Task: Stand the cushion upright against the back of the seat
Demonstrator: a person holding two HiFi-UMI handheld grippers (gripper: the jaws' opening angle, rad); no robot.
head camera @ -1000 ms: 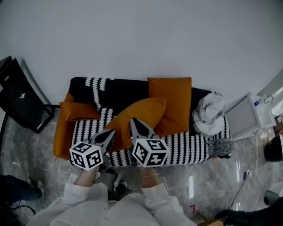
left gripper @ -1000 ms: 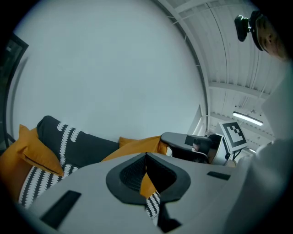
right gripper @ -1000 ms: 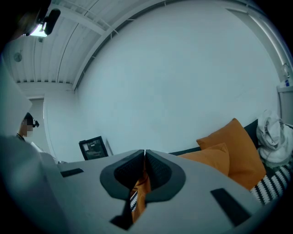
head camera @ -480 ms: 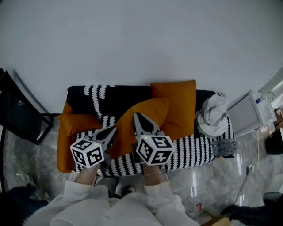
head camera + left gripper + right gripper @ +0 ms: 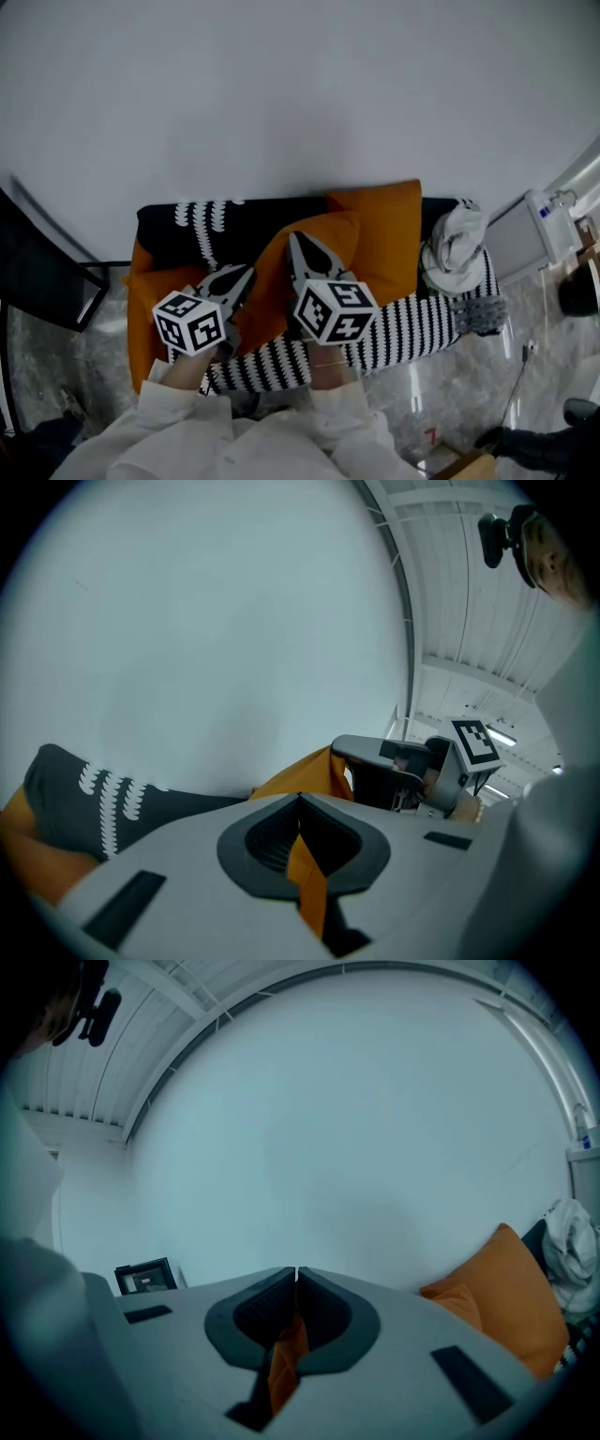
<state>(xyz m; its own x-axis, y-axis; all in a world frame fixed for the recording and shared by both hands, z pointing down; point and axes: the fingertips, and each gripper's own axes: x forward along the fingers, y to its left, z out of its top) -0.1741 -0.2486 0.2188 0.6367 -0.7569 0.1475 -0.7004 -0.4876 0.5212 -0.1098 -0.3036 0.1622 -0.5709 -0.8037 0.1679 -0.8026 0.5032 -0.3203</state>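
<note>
I hold an orange cushion (image 5: 270, 281) over the striped seat (image 5: 412, 328) of a sofa, tilted up toward its black back (image 5: 173, 225). My left gripper (image 5: 244, 274) is shut on the cushion's left edge. In the left gripper view its jaws pinch a fold of orange fabric (image 5: 307, 874). My right gripper (image 5: 298, 239) is shut on the cushion's upper part, and the right gripper view shows orange fabric (image 5: 284, 1358) squeezed between the closed jaws. The cushion's lower side is hidden behind the marker cubes.
A second orange cushion (image 5: 386, 234) stands upright against the sofa back at the right. A third one (image 5: 155, 286) lies at the left end. A white bundle of cloth (image 5: 455, 242) sits at the right end, beside a white device (image 5: 544, 230). A dark frame (image 5: 42, 281) stands at the left.
Both grippers have moved toward the sofa back together, carrying the cushion with them. The sofa now sits closer under my hands in the head view.
</note>
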